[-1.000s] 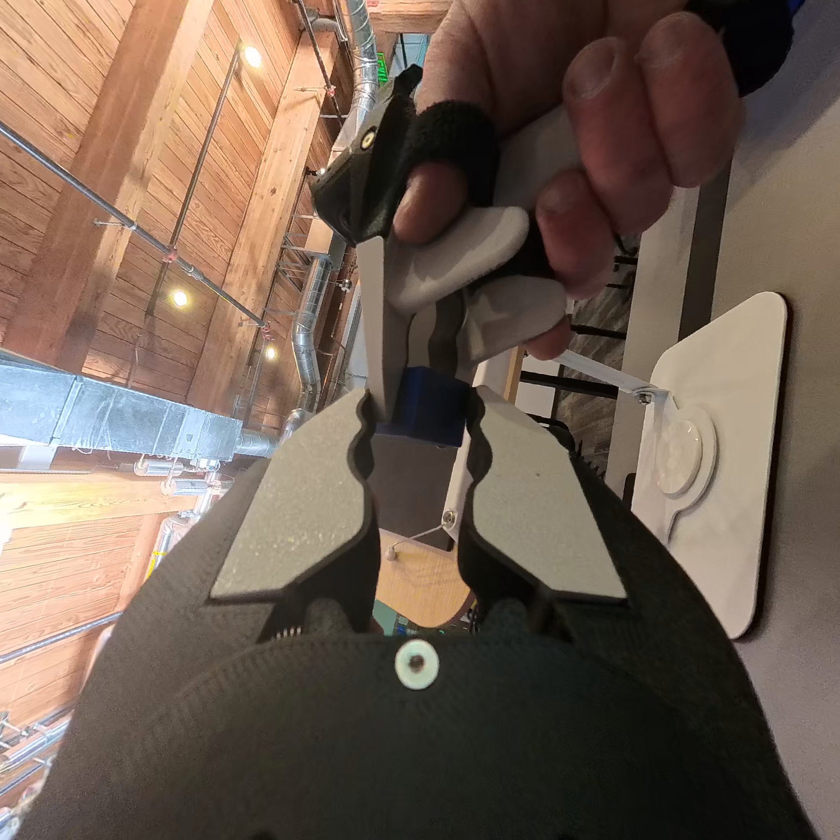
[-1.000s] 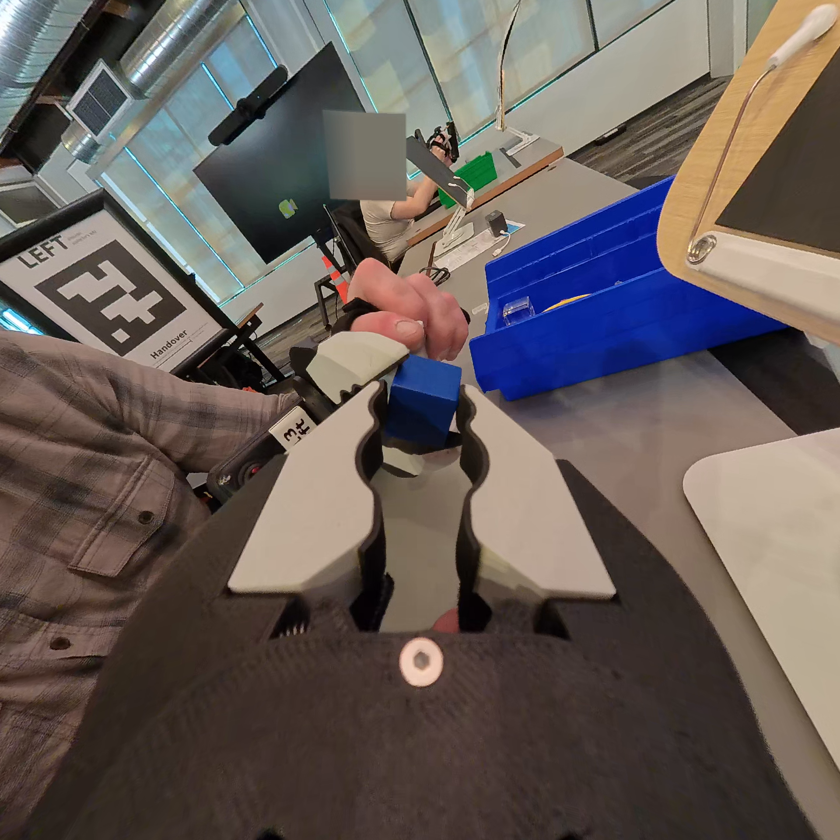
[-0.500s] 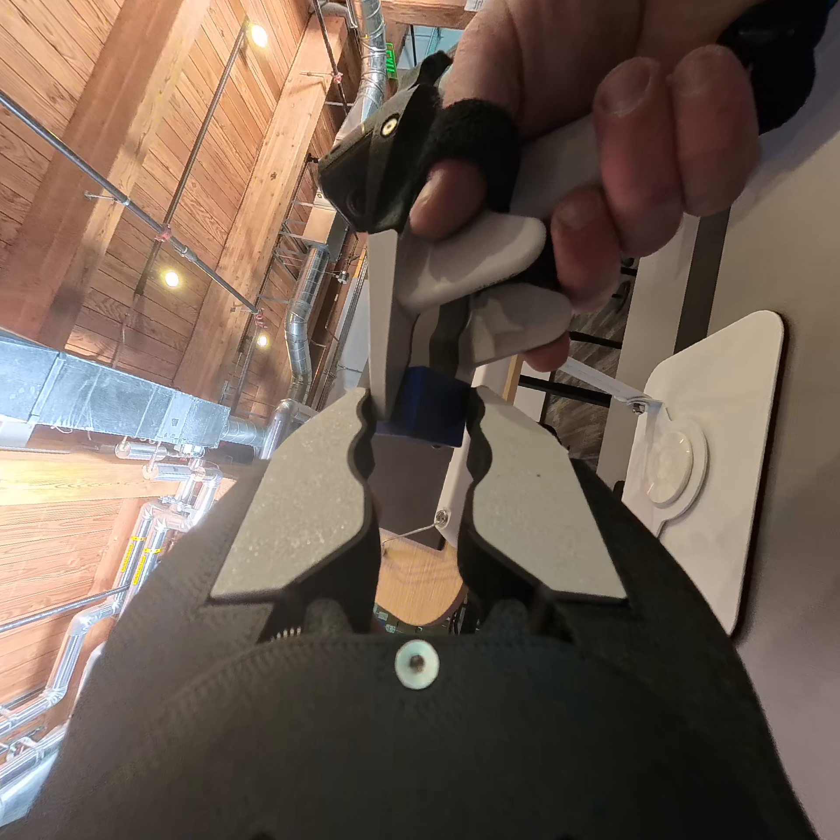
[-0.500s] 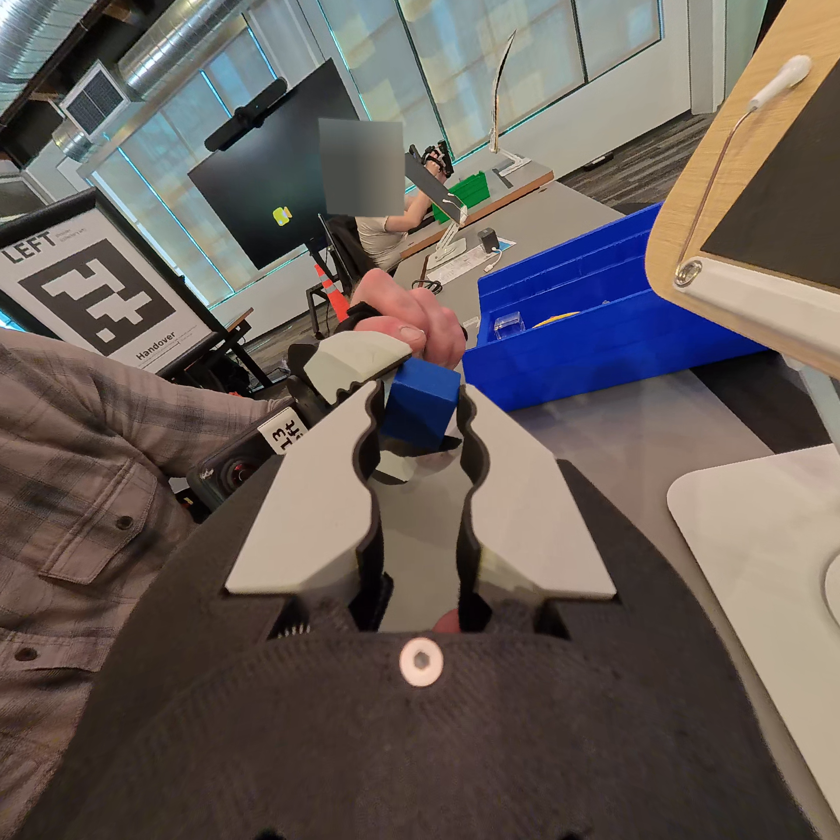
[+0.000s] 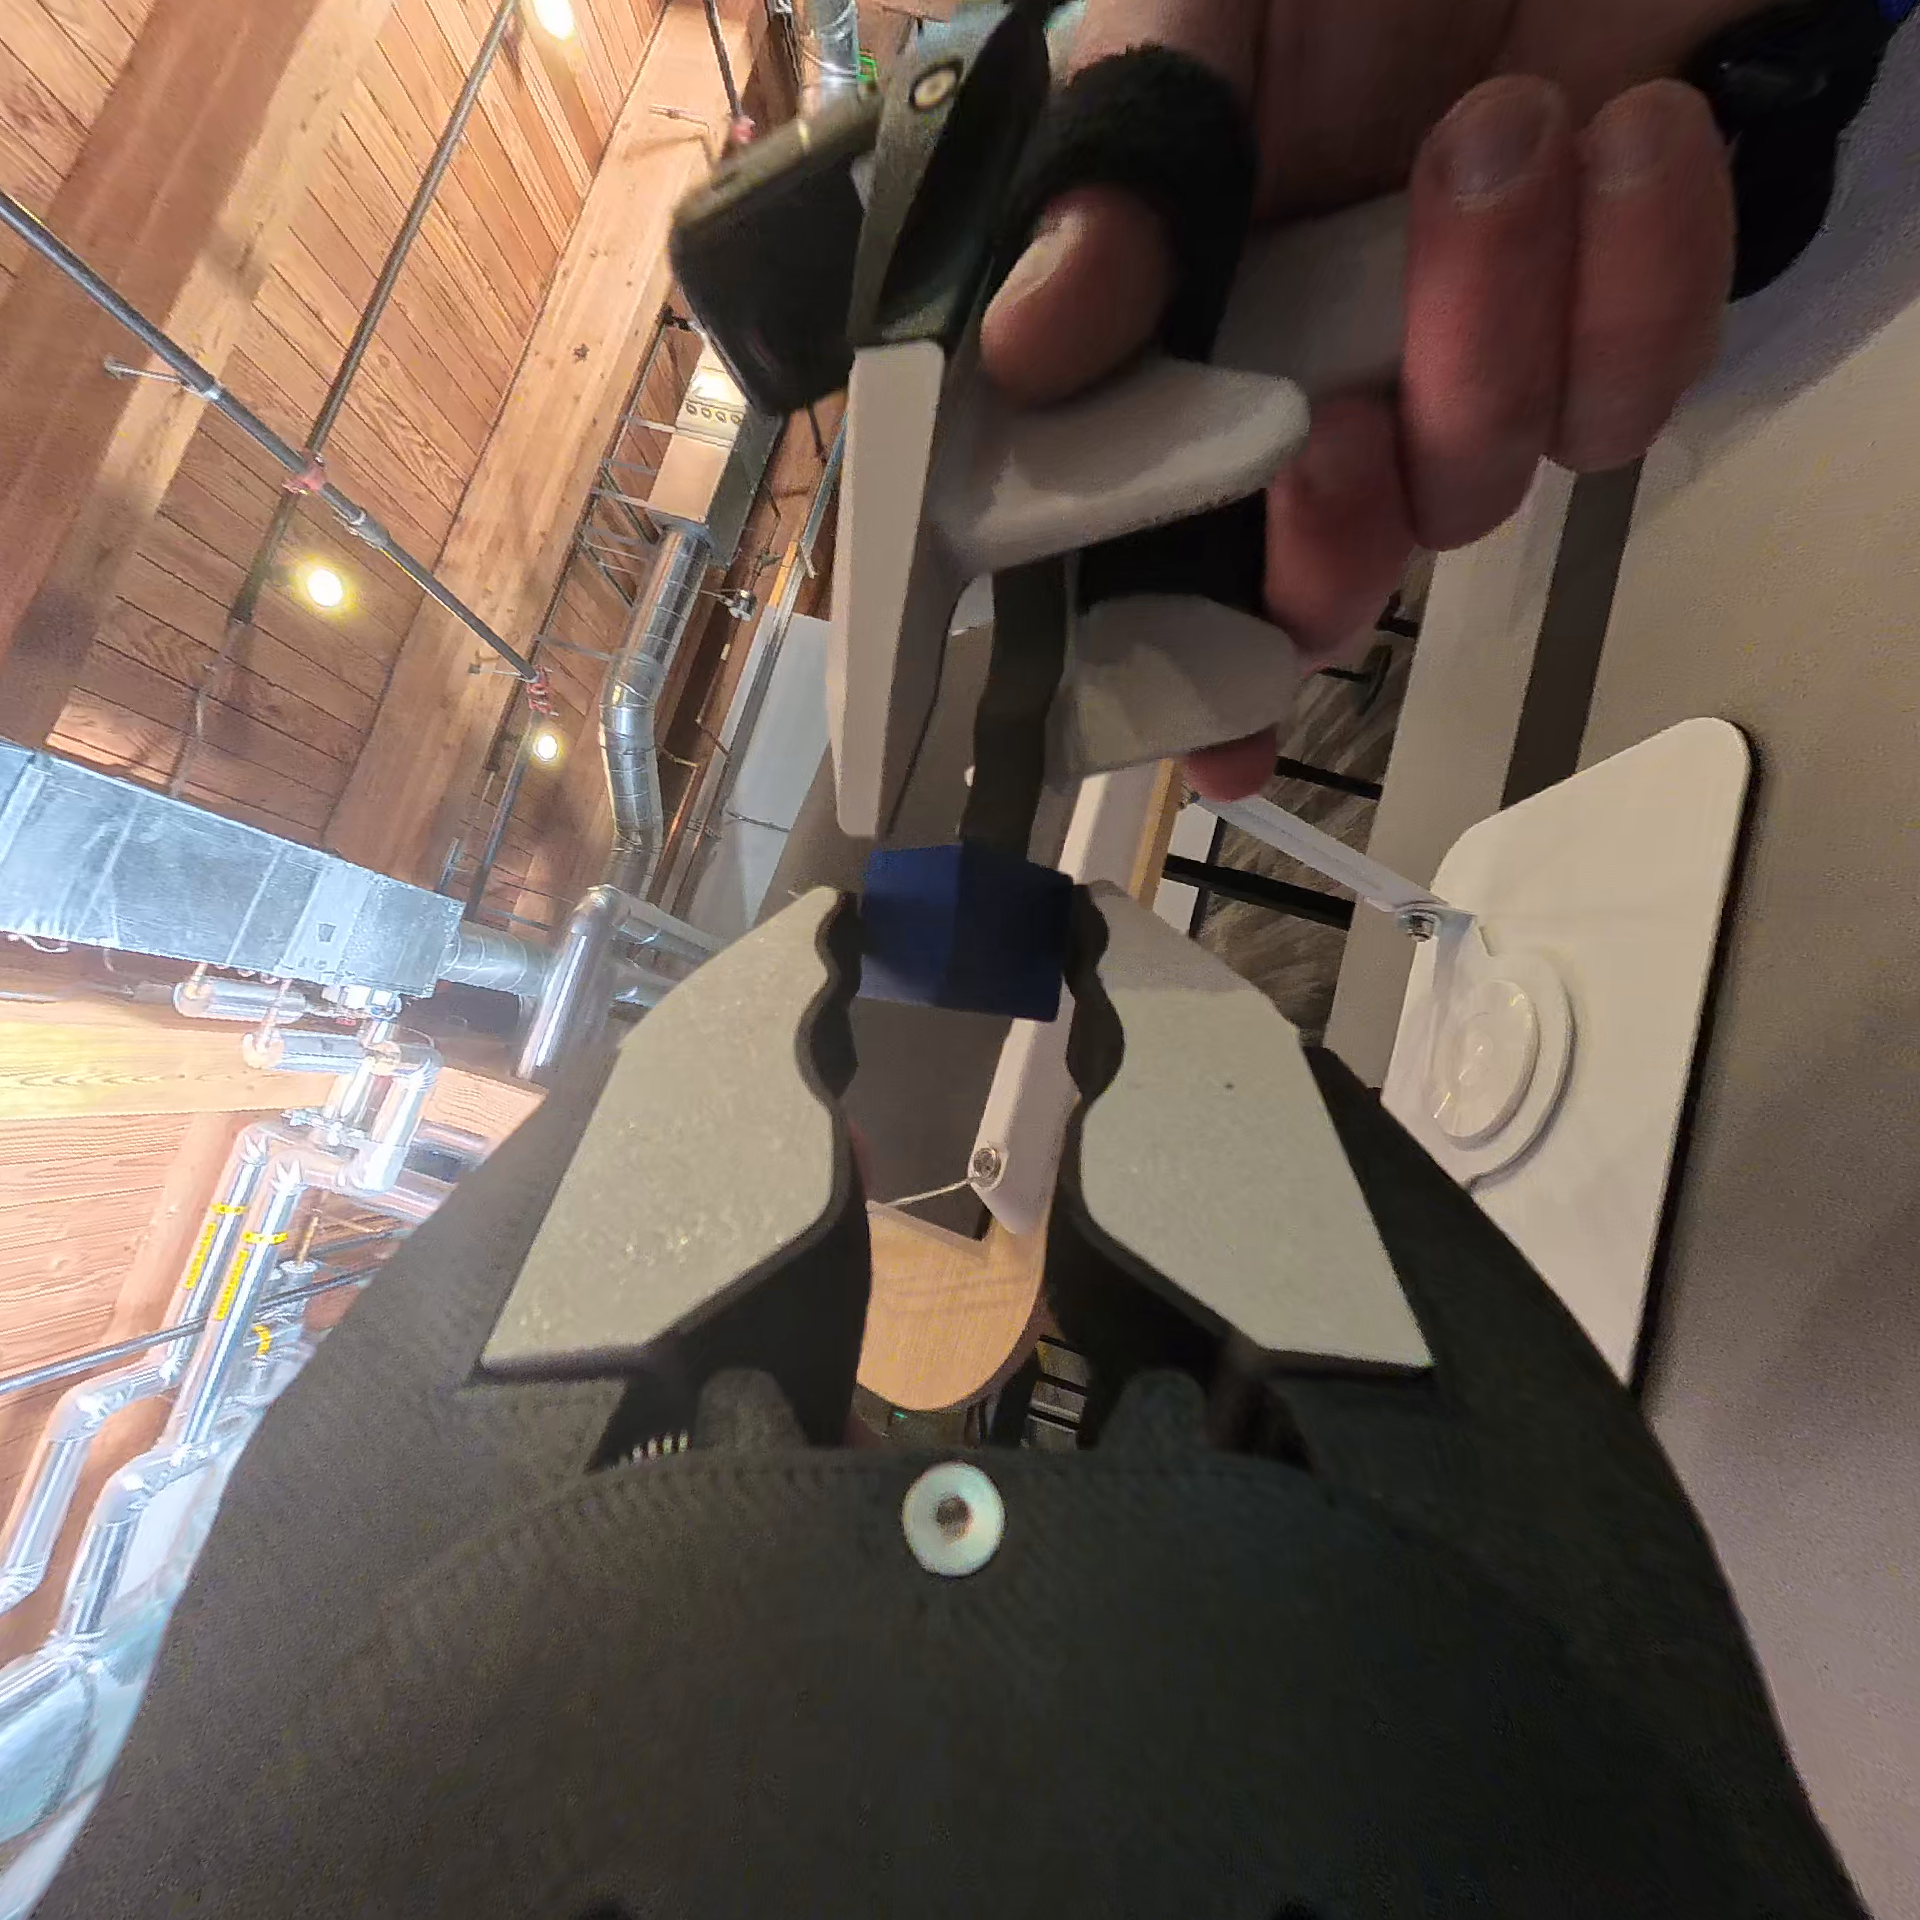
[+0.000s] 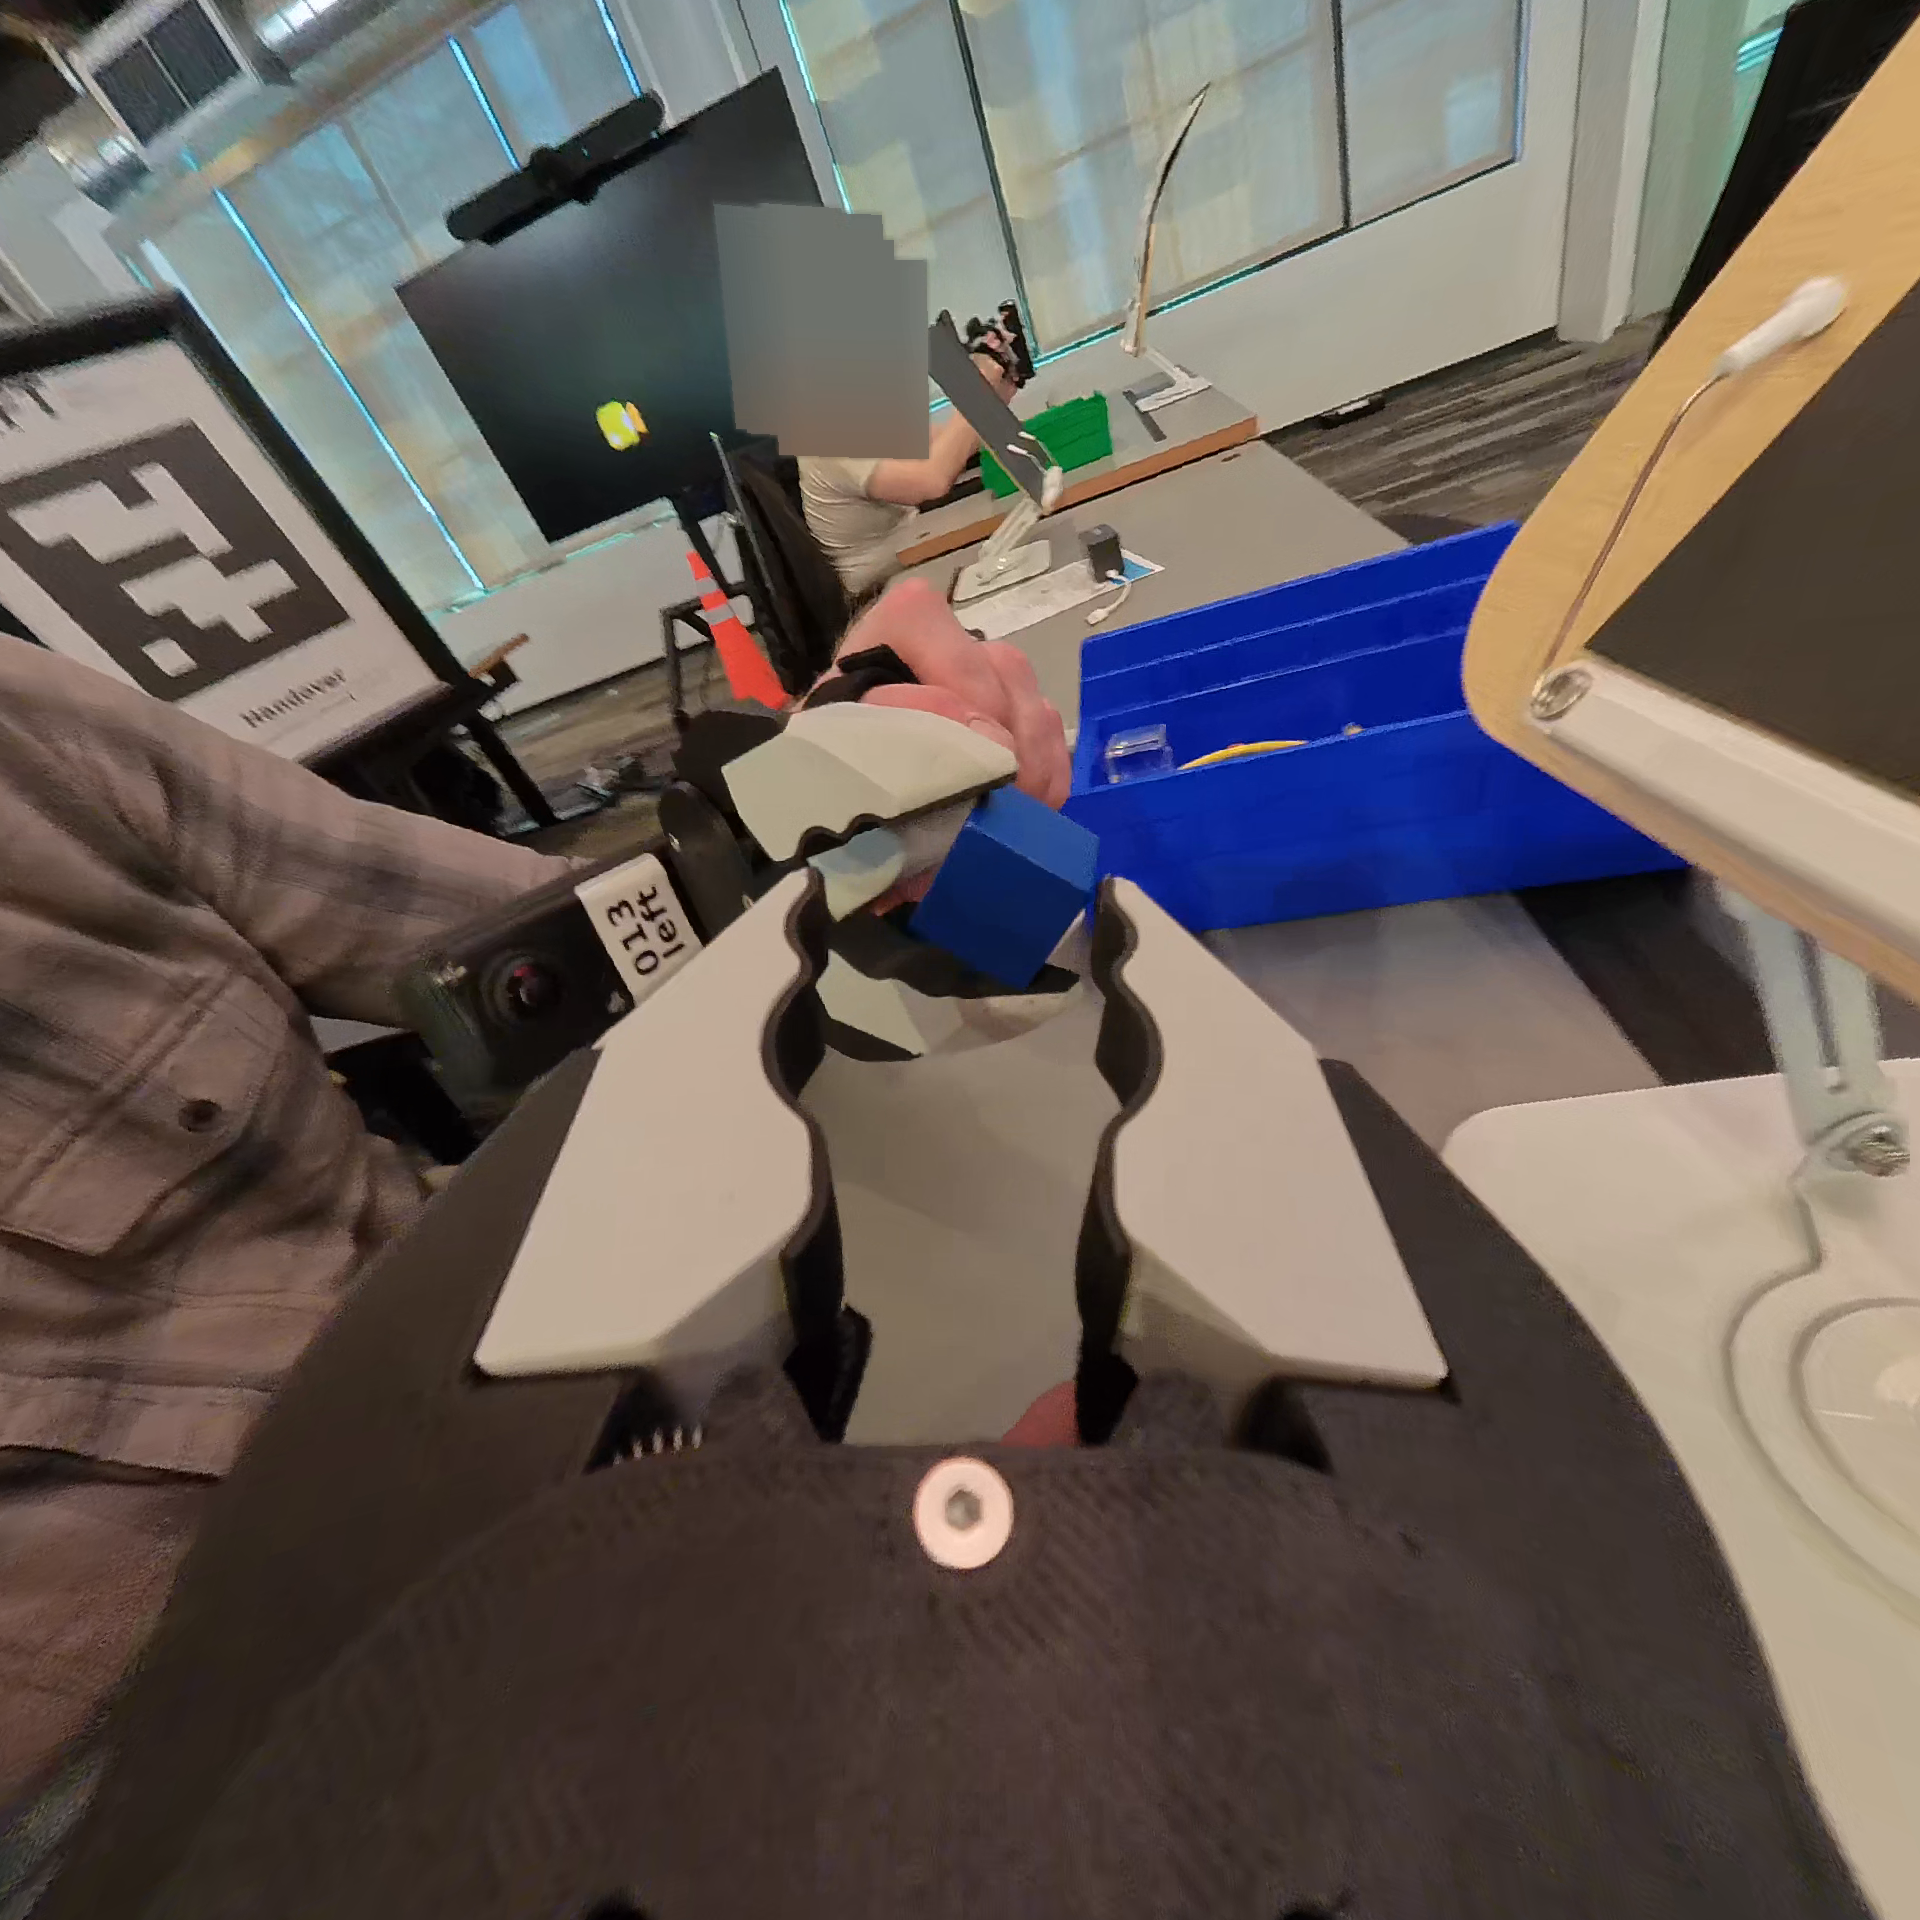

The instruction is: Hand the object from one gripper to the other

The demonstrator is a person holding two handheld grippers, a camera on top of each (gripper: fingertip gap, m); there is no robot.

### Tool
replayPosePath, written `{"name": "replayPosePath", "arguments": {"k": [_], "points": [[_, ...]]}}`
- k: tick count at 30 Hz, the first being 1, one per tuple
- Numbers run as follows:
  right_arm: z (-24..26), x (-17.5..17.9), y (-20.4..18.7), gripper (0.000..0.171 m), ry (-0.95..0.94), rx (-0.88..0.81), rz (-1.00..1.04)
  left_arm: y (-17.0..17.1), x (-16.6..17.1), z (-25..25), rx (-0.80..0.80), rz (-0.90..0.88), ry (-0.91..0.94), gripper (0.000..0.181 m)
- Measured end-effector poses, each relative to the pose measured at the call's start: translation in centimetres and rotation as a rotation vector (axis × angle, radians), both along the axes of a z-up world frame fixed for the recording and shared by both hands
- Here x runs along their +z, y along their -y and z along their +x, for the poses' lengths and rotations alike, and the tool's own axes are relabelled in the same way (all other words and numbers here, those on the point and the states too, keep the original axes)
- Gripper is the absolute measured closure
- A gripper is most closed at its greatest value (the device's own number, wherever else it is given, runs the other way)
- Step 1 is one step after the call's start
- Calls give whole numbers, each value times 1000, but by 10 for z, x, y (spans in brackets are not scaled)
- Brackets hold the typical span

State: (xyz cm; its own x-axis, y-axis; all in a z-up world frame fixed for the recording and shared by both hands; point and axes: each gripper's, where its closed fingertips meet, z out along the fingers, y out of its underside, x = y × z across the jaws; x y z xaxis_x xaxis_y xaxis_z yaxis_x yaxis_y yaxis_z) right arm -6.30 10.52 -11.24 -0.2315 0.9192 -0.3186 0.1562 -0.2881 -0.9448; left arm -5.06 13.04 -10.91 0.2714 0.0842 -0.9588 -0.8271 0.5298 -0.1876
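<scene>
Left gripper (image 5: 961,940): jaws narrow, clamped on blue cube (image 5: 961,951) at the fingertips, 12 o'clock in the left wrist view. Right gripper (image 6: 956,935): jaws parted wider than the cube, which sits tilted at its tips, near the right fingertip; contact cannot be told. Hand (image 6: 966,681): at 12 o'clock beyond the cube, holding the left gripper. Blue bin (image 6: 1351,769): 1 o'clock on the grey table (image 6: 1403,997). White base plate (image 6: 1621,1299): 3 o'clock.
</scene>
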Motion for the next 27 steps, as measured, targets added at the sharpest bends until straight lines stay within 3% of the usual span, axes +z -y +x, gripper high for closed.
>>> {"name": "replayPosePath", "arguments": {"k": [13,27], "points": [[10,5,-7,114,78,-142,422,0,-4,3,-38,-199,64,144],[1,-3,-5,144,103,-161,558,2,-4,8,-49,-224,63,144]]}}
